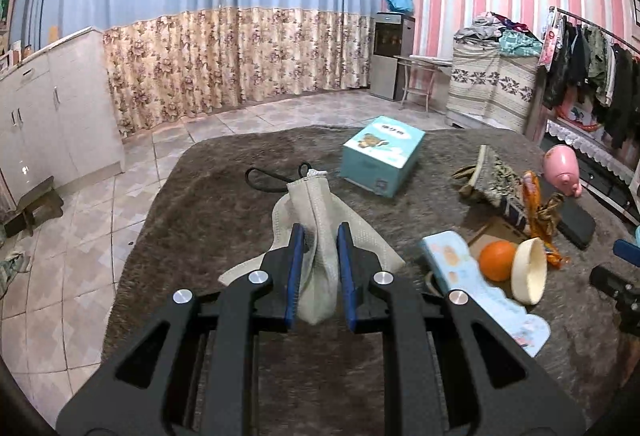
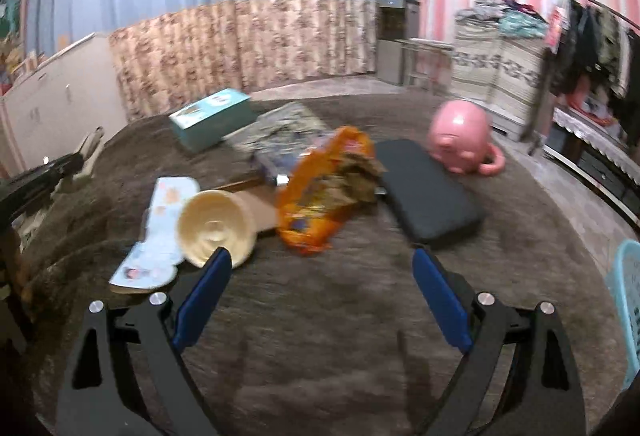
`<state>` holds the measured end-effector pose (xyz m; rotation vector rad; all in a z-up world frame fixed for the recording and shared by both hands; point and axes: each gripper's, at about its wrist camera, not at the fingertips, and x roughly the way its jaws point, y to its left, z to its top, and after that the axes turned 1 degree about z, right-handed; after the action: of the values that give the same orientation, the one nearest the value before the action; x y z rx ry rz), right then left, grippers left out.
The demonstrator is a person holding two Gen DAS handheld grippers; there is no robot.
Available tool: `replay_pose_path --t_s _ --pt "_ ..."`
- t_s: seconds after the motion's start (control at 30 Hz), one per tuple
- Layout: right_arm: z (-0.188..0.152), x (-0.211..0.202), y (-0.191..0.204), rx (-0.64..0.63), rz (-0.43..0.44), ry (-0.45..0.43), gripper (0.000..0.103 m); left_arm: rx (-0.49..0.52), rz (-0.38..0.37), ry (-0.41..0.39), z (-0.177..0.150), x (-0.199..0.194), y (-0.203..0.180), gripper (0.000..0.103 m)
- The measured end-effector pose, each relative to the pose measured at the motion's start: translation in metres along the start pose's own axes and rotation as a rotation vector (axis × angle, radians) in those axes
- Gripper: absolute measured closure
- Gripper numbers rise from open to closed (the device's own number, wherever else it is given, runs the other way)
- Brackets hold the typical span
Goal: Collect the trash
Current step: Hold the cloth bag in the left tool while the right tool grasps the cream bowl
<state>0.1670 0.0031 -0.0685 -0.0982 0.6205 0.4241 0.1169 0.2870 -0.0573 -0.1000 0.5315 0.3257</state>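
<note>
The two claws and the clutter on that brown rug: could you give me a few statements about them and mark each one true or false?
1. The left claw is pinching a pale face mask. True.
2. The right claw is clamped on the orange snack wrapper. False: its jaws stand wide apart with nothing between them, and the wrapper lies on the rug ahead of it.
3. A pink piggy bank sits beyond the black case in the right claw's view. True.
4. The teal tissue box is stacked on top of the orange fruit. False: the box sits alone on the rug, far from the fruit.
5. The cream cup stands upright. False: it lies tipped on its side.
</note>
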Motion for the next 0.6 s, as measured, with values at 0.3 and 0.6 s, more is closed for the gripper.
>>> replay_pose_path --t_s 0.3,0.6 --pt "0.01 0.034 0.037 -0.008 0.084 0.065 0.013 -0.012 0.003 0.008 -0.004 0.0 0.018 0.087" --pt "0.012 0.061 0.051 -0.013 0.125 0.123 0.013 -0.032 -0.02 0.015 -0.003 -0.001 0.016 0.087"
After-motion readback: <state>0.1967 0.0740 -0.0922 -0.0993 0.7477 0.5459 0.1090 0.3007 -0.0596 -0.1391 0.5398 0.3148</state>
